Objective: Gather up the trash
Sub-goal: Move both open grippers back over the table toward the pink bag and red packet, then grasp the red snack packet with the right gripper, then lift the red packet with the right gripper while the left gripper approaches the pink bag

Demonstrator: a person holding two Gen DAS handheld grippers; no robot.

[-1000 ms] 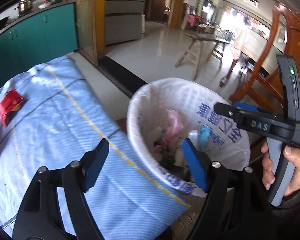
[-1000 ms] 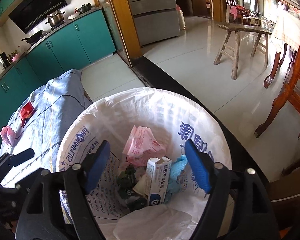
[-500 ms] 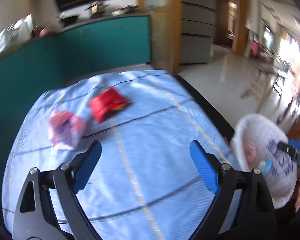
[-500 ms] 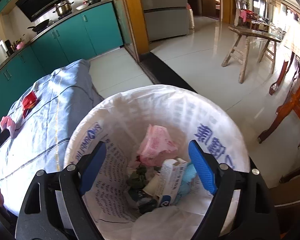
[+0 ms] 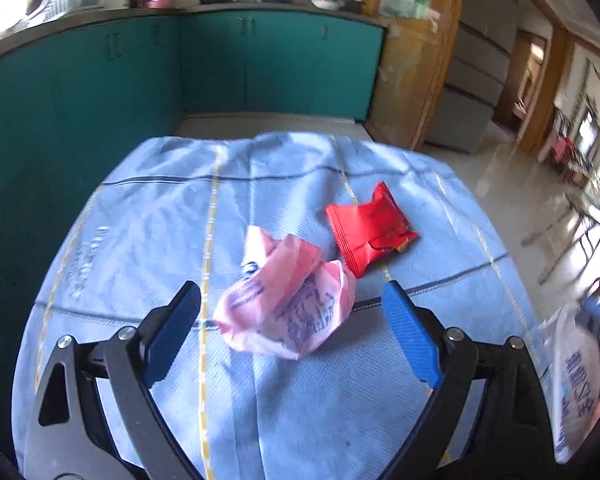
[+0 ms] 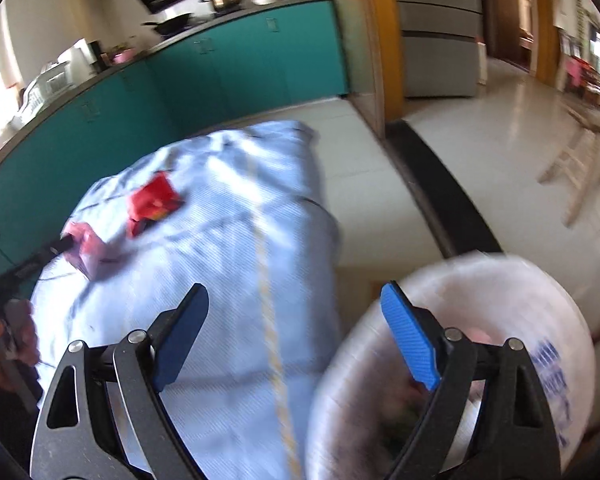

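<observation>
A crumpled pink wrapper [image 5: 288,312] lies on the blue-clothed table [image 5: 160,220], with a red snack wrapper [image 5: 366,226] just beyond it to the right. My left gripper [image 5: 290,300] hangs open over the pink wrapper, a blue pad on each side and neither touching it. In the right wrist view the same pink wrapper [image 6: 92,252] and red wrapper [image 6: 152,200] show at far left. My right gripper [image 6: 294,300] is over the table's edge beside the white-lined trash bin [image 6: 540,300]. Its jaws are opening and hold nothing.
Teal kitchen cabinets [image 5: 260,68] run behind the table, with pots on the counter. A wooden door frame [image 6: 384,60] and a tiled floor [image 6: 520,140] lie to the right. A person's hand [image 6: 16,332] holds the left gripper's handle.
My left gripper swung away from the bin to the table and now straddles the pink wrapper, with its jaws wider. My right gripper moved left off the bin's middle, jaws wider.
</observation>
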